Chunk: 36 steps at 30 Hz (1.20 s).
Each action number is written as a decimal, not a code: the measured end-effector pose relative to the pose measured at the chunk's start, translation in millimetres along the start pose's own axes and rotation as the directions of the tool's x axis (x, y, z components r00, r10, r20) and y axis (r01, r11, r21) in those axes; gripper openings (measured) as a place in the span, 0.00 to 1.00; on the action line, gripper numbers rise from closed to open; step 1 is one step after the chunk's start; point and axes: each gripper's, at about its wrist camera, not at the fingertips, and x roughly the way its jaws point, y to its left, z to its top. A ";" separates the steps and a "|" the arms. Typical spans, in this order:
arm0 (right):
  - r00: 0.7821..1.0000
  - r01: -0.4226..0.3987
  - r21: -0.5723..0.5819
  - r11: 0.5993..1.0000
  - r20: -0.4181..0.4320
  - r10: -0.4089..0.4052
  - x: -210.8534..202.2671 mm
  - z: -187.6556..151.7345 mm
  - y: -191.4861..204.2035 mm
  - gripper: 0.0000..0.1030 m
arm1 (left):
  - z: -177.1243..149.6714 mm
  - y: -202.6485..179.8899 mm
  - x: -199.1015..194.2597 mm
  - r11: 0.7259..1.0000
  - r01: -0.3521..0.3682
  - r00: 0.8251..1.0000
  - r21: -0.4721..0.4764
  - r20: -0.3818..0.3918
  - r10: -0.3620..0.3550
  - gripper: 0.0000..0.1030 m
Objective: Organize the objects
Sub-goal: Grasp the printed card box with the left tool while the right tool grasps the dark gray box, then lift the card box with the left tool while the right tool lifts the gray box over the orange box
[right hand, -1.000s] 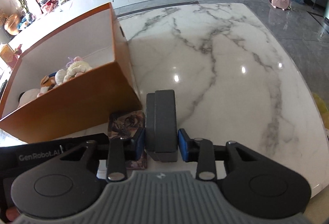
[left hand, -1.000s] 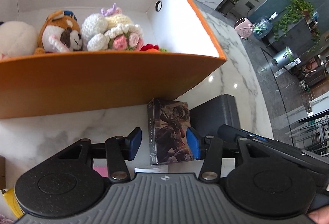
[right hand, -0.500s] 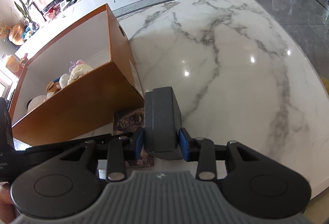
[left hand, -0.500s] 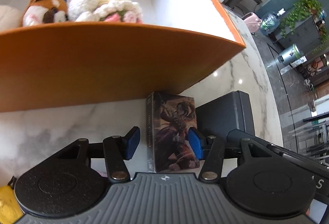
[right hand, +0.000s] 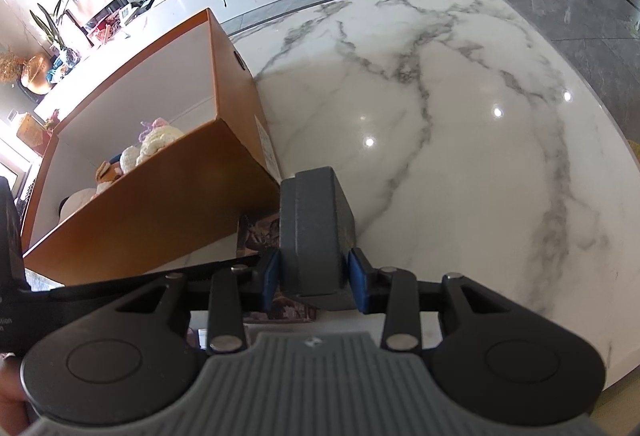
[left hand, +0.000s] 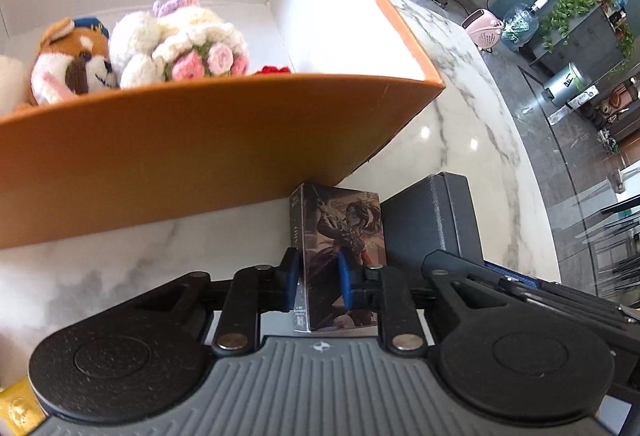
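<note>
- Left tongs were closing on the illustrated card box; one blue pad sat against the box's narrow side, the other lay over its printed face, so the grip looked skewed across a corner.
- Card box stood on the marble worktop, just beside the orange bin and touching or nearly touching its near wall.
- Right tongs were partly open and clamped on the dark grey case, pads on both its sides; the case's far end appeared raised off the worktop.
- Grey case sat just beside the card box, right of it in the left wrist view.
- Bin already held plush toys: a brown-and-white plush animal and a crochet bouquet doll, with free floor on the bin's right side.
- Step judged: securing both boxes before lifting them into the bin.
- To do it well: the left grip should be squared before lifting, since a corner pinch could let the box twist out.
- Both items would need to rise clear of the bin's near wall before going forward.
- Placing into the free floor would avoid crushing the plush.
</note>
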 end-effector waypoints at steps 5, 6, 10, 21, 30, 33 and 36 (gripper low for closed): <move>1.000 -0.013 0.021 1.000 -0.005 0.014 0.7 0.9 -4.7 0.38 | 0.6 -5.0 -8.9 0.999 -0.010 1.000 0.039 0.013 0.009 0.19; 1.000 -0.016 0.025 1.000 -0.006 0.016 0.6 1.0 -5.1 0.38 | 0.6 -5.3 -11.5 0.999 -0.006 1.000 0.042 0.019 0.006 0.19; 0.999 -0.034 0.063 0.997 -0.017 0.035 0.7 3.8 -12.4 0.38 | 2.0 -7.6 -20.3 0.997 0.041 0.998 0.065 0.047 -0.044 0.15; 0.997 -0.046 0.190 0.981 -0.054 0.057 -3.4 8.0 -33.3 0.38 | 6.7 -24.1 -17.5 0.992 0.108 0.994 0.062 0.016 -0.109 0.00; 0.999 0.017 0.147 0.989 -0.041 -0.011 -12.1 8.0 -33.1 0.38 | 3.9 -35.4 -19.9 0.991 0.094 0.994 0.100 0.038 -0.098 0.18; 0.998 0.067 0.131 0.989 -0.010 -0.066 -19.2 7.6 -33.4 0.38 | 1.2 -42.9 -22.2 0.988 0.057 0.995 0.141 0.072 -0.067 0.34; 0.995 0.096 0.133 0.986 0.000 -0.097 -24.6 7.1 -38.7 0.38 | 1.1 -52.4 -18.0 0.982 0.040 0.996 0.186 0.076 -0.055 0.40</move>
